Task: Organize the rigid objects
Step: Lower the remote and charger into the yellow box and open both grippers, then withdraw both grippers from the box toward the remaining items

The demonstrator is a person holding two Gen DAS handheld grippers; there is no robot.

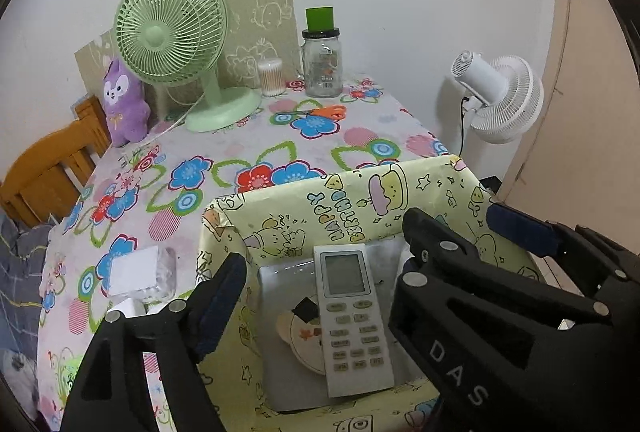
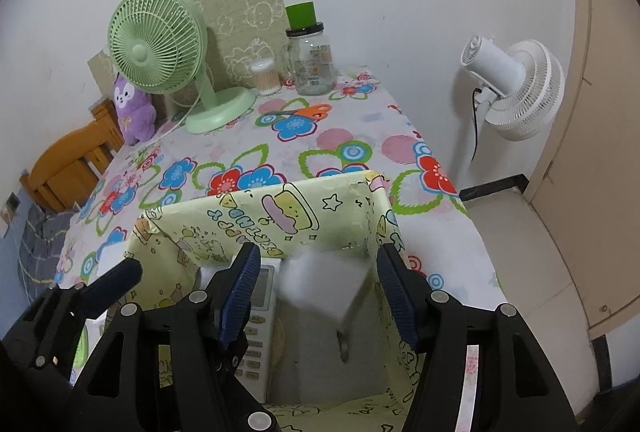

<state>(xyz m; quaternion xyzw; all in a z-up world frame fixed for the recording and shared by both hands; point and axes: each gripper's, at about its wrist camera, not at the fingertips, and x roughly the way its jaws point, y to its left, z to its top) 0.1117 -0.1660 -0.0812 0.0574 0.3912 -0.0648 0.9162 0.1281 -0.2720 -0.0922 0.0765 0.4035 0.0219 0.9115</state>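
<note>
A box wrapped in yellow "Happy Birthday" paper point(image 1: 352, 191) stands at the table's near edge; it also shows in the right wrist view point(image 2: 224, 220). Inside lie a white remote control point(image 1: 352, 316) and a round snowman disc point(image 1: 304, 336). My left gripper point(image 1: 320, 264) is open above the box, over the remote. My right gripper point(image 2: 316, 284) is open over the box; a blurred white block point(image 2: 320, 284) is between its fingers, apart from both pads, in mid-air above the box floor. The remote point(image 2: 260, 312) lies by its left finger. A clear plastic box with a white label point(image 1: 140, 276) sits left of the wrapped box.
On the floral tablecloth point(image 1: 256, 143) stand a green desk fan point(image 1: 172, 31), a purple plush point(image 1: 122, 103), a cotton swab tub point(image 1: 271, 76), a glass jar point(image 1: 321, 63) with a green cup on top, and orange scissors point(image 1: 320, 111). A white floor fan point(image 1: 500, 95) stands right, a wooden chair point(image 1: 48, 167) left.
</note>
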